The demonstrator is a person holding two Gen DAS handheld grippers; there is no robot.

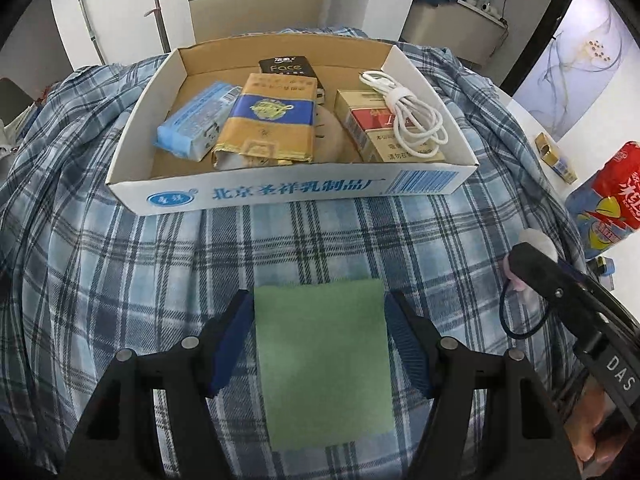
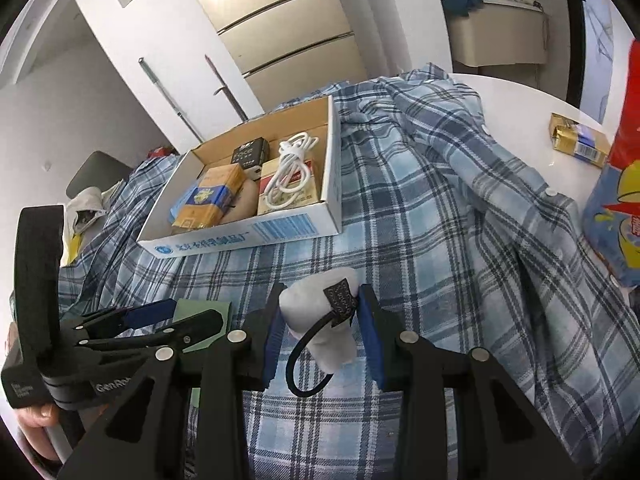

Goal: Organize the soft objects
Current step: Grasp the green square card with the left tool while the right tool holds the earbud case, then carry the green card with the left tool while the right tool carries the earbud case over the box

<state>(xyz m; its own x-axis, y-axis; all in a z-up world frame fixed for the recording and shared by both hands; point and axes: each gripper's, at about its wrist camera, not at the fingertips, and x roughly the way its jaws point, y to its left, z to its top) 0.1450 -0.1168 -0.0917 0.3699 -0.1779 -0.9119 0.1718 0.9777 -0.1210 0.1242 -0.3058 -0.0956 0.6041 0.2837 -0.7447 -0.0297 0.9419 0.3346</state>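
We find a blue plaid shirt [image 1: 120,264] spread over a white round worktop [image 2: 516,92], and on it a shallow cardboard box [image 1: 280,196] with blue Chinese print on its near wall. Inside the box lie a blue tissue pack [image 1: 196,124], a gold-and-blue soft packet [image 1: 264,120] overlapping it, a black pack marked "Face" [image 1: 286,66] toward the far wall, a red-and-gold cigarette carton [image 1: 384,132], and a coiled white cable [image 1: 416,120] resting on that carton.

The left claw [image 1: 320,336] sits on the near side of the box, well apart from it. A green cloth [image 1: 324,364] sits between its blue pads [image 1: 228,344]; the pad on one side appears to meet the cloth's edge, but we cannot tell whether the claw presses the cloth or merely brackets it. In the right wrist view, the cloth lies flat under the left claw's fingers.

The right claw [image 2: 320,336] is clenched on a white fluffy hair tie [image 2: 320,320] with a dark fabric tag and a black elastic loop hanging below. It hovers over the shirt, just beside the left claw and short of the box.

On the bare worktop beyond the shirt stand a gold-and-blue packet [image 2: 580,140] and a red-and-blue snack bag [image 1: 608,196]. A hand [image 2: 36,424] grips the left tool's handle.
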